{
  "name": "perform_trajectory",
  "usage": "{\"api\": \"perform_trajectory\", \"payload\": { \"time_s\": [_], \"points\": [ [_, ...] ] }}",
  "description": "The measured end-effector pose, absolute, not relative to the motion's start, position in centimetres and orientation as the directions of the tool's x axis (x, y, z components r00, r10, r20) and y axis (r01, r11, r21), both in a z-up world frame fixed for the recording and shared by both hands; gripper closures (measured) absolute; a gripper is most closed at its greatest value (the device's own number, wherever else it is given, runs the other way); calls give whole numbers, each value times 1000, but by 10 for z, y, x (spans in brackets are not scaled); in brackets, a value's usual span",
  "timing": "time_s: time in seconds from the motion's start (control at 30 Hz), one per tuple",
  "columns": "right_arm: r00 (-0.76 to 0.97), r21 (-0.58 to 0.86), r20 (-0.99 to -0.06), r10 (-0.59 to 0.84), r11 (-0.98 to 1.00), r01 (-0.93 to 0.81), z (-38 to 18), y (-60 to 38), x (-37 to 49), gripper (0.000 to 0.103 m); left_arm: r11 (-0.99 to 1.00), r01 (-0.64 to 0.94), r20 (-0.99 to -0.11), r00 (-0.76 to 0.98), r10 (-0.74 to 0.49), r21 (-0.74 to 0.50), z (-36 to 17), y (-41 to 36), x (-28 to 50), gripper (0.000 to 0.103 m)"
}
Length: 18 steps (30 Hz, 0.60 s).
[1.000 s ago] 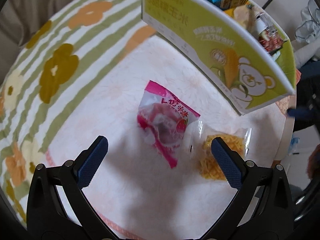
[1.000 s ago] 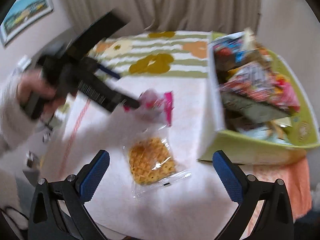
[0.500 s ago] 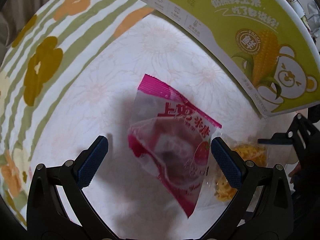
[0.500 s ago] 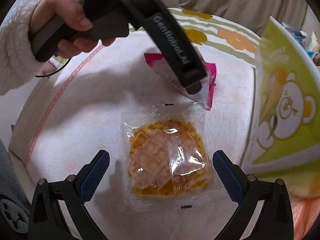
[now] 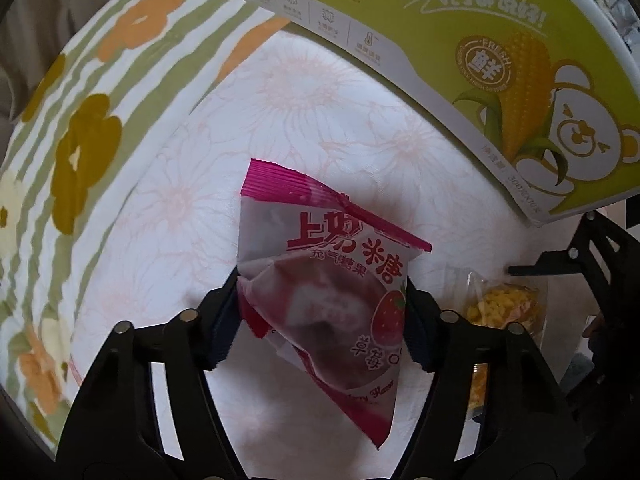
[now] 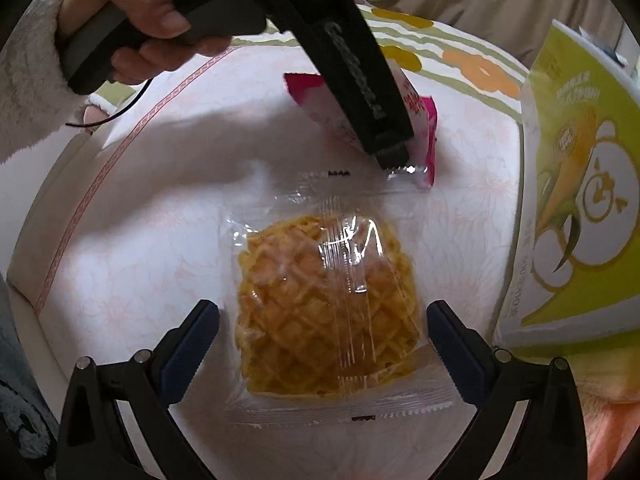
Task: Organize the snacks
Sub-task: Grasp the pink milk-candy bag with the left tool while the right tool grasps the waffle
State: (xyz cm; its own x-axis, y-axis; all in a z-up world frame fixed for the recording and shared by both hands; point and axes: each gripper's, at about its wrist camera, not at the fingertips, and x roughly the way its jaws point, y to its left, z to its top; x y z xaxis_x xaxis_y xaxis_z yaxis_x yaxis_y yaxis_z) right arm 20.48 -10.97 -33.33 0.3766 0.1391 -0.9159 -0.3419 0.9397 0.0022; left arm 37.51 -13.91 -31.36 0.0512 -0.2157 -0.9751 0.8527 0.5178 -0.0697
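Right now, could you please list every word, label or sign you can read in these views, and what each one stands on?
"上好 米唐", "充气糖果" and "草莓": on the pink candy packet.
"FRESH" and "鲜", in a round badge: on the green corn box.
"吃了都说好!": same box.
"放心吃": same box, upper edge.
Small print under the box's icons and beside the bear: too small to read.
Lettering on the left gripper's arm: blurred.

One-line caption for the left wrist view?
Left gripper jaws shut on pink strawberry candy packet beside the green corn box.
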Motion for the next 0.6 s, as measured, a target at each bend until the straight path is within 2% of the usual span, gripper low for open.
{"api": "perform_trajectory", "payload": {
  "time_s": [0.13,0.5,0.53,0.6],
  "points": [
    [382,2,-914,137,942,-334,-336,-110,207,0,542,837,-973,59,-224,-75,-308,-129,376,47],
    [411,-22,-905,109,953,-301,-340,-105,214,0,679,728,-964,105,-244,-92,-292,-73,371,47],
    [412,-26,-905,106,953,-301,-340,-104,217,1,693,714,-962,108,-249,-99,-290,-67,371,47],
    [422,-26,-900,108,954,-299,-338,-102,218,11,721,683,-958,113,-263,-118,-286,-54,370,47]
  ]
}}
